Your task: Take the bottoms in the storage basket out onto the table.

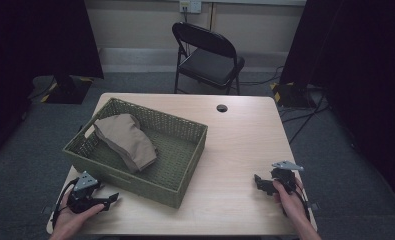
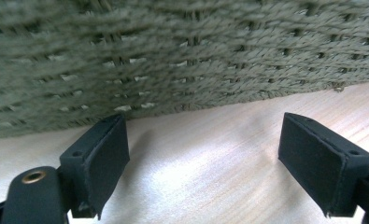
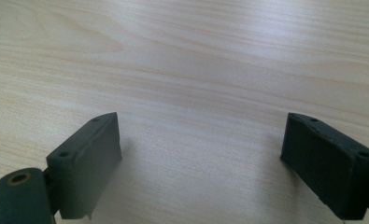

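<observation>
Both your left gripper [image 1: 110, 199] and right gripper [image 1: 259, 182] gape empty, so careless reaching could shove the woven basket [image 1: 182, 187] holding folded tan cloth [image 1: 127, 140].

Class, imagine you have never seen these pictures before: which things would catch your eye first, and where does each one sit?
First comes the green woven basket on the left half of the wooden table, with a folded tan cloth lying inside it. Next are the two black grippers near the front edge: the left gripper beside the basket's near wall, the right gripper over bare wood, both with jaws open and empty. A black folding chair stands behind the table.
</observation>
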`<state>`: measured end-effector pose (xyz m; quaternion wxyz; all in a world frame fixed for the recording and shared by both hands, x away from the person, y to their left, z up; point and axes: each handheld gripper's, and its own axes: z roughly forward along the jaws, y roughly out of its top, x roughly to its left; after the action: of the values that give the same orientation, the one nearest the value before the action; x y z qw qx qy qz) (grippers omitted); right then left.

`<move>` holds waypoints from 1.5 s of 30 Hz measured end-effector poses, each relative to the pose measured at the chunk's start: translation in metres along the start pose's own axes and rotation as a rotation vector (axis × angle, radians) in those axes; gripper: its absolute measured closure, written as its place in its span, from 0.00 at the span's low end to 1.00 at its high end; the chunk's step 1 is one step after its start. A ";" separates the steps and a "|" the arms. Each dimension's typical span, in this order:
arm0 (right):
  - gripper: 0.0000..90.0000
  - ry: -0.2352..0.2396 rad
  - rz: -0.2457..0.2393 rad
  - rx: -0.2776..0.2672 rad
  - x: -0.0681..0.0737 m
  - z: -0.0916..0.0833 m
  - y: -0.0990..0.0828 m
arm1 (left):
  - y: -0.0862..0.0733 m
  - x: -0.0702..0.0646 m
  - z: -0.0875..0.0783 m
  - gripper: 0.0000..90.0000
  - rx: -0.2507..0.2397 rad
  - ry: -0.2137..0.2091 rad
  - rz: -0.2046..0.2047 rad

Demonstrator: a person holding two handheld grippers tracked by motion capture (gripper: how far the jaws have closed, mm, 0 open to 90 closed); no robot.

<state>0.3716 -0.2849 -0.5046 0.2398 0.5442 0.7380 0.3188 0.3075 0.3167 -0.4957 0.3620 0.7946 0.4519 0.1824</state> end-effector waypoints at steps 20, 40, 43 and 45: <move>0.12 0.006 -0.006 0.000 0.001 0.000 0.000 | 0.011 0.004 -0.038 0.27 -0.086 -0.033 -0.084; 0.12 0.008 -0.009 0.000 0.002 0.000 0.000 | 0.029 -0.001 -0.066 0.28 -0.136 -0.081 -0.097; 0.12 0.010 -0.011 0.000 0.002 0.000 0.000 | 0.036 -0.003 -0.072 0.27 -0.143 -0.079 -0.080; 0.12 0.010 -0.011 0.000 0.002 0.000 0.000 | 0.041 -0.002 -0.075 0.27 -0.148 -0.078 -0.084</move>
<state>0.3713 -0.2830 -0.5046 0.2380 0.5384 0.7423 0.3200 0.2845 0.3321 -0.4149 0.4445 0.7525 0.4558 0.1686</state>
